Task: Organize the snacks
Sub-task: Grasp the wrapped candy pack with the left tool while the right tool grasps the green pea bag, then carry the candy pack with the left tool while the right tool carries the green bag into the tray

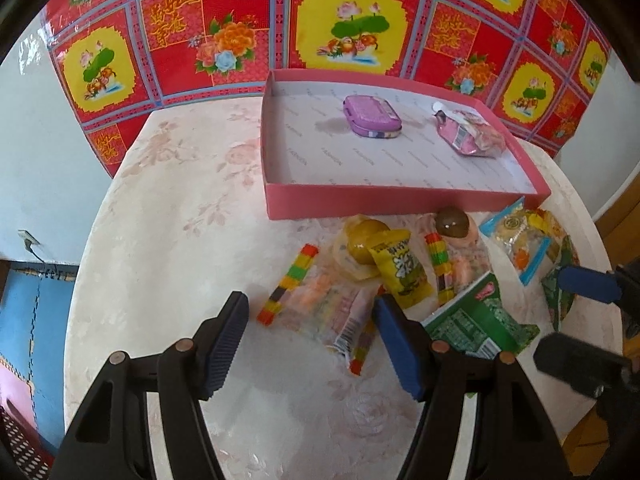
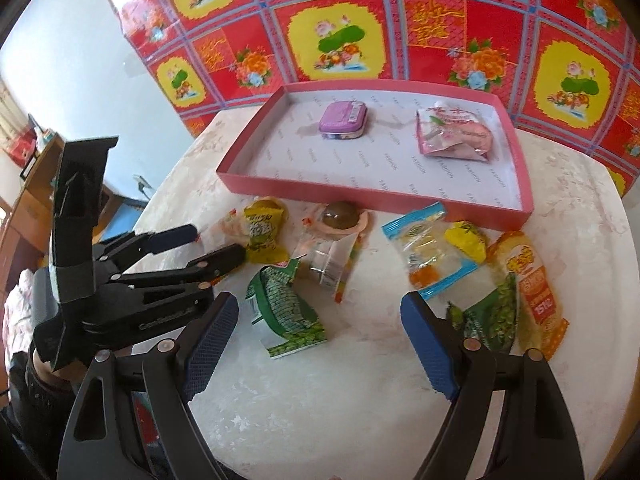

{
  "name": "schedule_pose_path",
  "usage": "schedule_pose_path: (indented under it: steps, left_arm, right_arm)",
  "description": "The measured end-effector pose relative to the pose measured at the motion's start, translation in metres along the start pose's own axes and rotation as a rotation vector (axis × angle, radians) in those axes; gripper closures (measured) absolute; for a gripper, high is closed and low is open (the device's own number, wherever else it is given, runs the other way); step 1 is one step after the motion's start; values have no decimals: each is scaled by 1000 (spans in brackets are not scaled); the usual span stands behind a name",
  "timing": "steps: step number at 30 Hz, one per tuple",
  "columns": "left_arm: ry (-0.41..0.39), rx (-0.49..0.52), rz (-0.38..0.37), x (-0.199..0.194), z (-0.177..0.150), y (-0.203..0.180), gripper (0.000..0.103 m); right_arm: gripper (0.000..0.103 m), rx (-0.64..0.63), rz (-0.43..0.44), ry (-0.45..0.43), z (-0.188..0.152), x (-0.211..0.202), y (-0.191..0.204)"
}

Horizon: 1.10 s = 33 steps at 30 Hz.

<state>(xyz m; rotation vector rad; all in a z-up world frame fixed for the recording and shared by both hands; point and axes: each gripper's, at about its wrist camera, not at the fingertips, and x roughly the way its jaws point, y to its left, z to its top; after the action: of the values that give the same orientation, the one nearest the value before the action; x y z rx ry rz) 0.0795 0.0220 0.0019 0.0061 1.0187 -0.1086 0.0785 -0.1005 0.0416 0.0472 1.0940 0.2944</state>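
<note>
A shallow pink box (image 1: 276, 200) (image 2: 240, 182) lies at the back of the table and holds a purple tin (image 1: 371, 115) (image 2: 342, 119) and a pink packet (image 1: 474, 134) (image 2: 454, 136). Loose snacks lie in front of it: a rainbow-striped clear packet (image 1: 320, 300), a yellow packet (image 1: 400, 268) (image 2: 262, 232), a green packet (image 1: 476, 320) (image 2: 286, 312), a brown jelly cup (image 1: 452, 222) (image 2: 340, 216), a blue-edged clear packet (image 2: 428, 252), an orange packet (image 2: 532, 280). My left gripper (image 1: 312, 344) (image 2: 218, 244) is open above the striped packet. My right gripper (image 2: 320, 344) (image 1: 572, 316) is open, with the green packet between its fingers.
The round table (image 1: 160, 240) has a pale flowered cover and stands against a red and yellow patterned sheet (image 1: 340, 20). A blue floor mat (image 1: 32, 312) lies to the left below the table edge. Wooden furniture (image 2: 28, 196) stands at the far left.
</note>
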Motion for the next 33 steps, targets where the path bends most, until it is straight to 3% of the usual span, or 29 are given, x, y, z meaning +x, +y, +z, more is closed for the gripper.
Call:
schedule_pose_path:
  steps: [2, 7, 10, 33]
  left_arm:
    - [-12, 6, 3, 0, -1, 0, 34]
    - [-34, -8, 1, -2, -3, 7, 53]
    - [-39, -32, -16, -4, -5, 14, 58]
    - [-82, -99, 5, -34, -13, 30, 60]
  right_arm:
    - [18, -2, -1, 11, -1, 3, 1]
    - [18, -9, 4, 23, -3, 6, 5]
    - [19, -19, 12, 36, -4, 9, 8]
    - [57, -100, 21, 125, -4, 43, 25]
